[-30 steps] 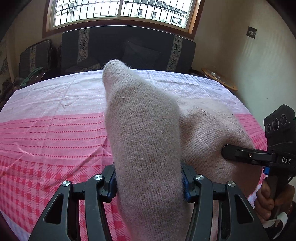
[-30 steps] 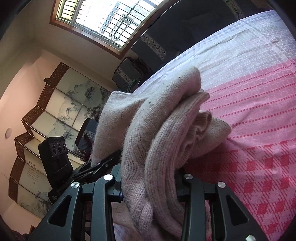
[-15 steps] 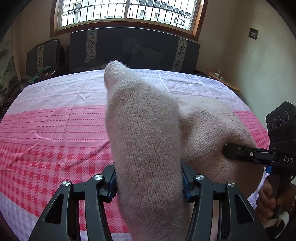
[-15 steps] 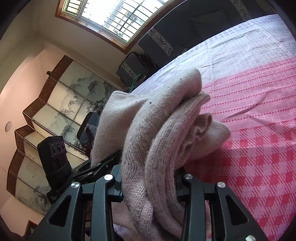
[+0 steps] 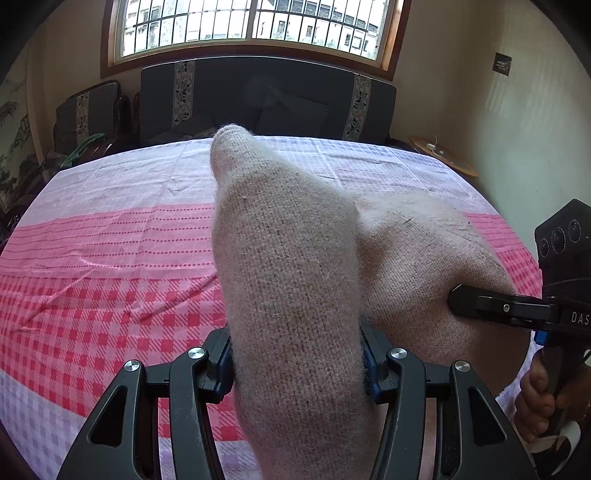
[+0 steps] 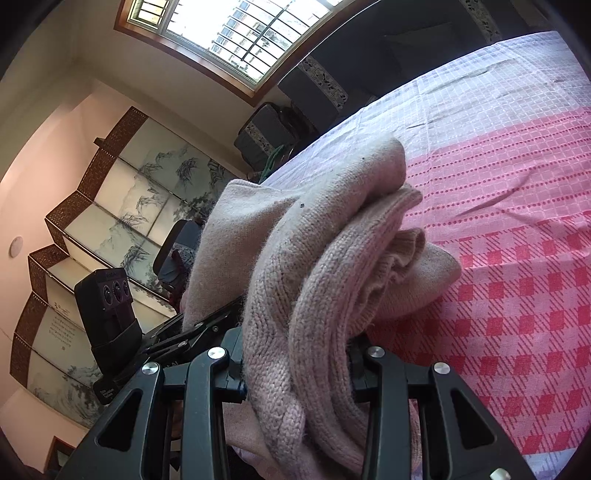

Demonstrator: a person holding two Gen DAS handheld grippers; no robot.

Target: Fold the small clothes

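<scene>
I have the left gripper clamped on a bunched fold of the sweater, raised over the cloth; the right gripper pinches its thick edge.

"DAS" on the right gripper

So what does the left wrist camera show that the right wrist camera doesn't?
Only the left wrist view shows the person's hand on the right claw's handle and a round side table.

Only the right wrist view shows the painted folding screen and the sweater's bunched ribbed folds.

Both show the sweater clamped in both claws, the checked tablecloth, the window and the dark sofa.
</scene>
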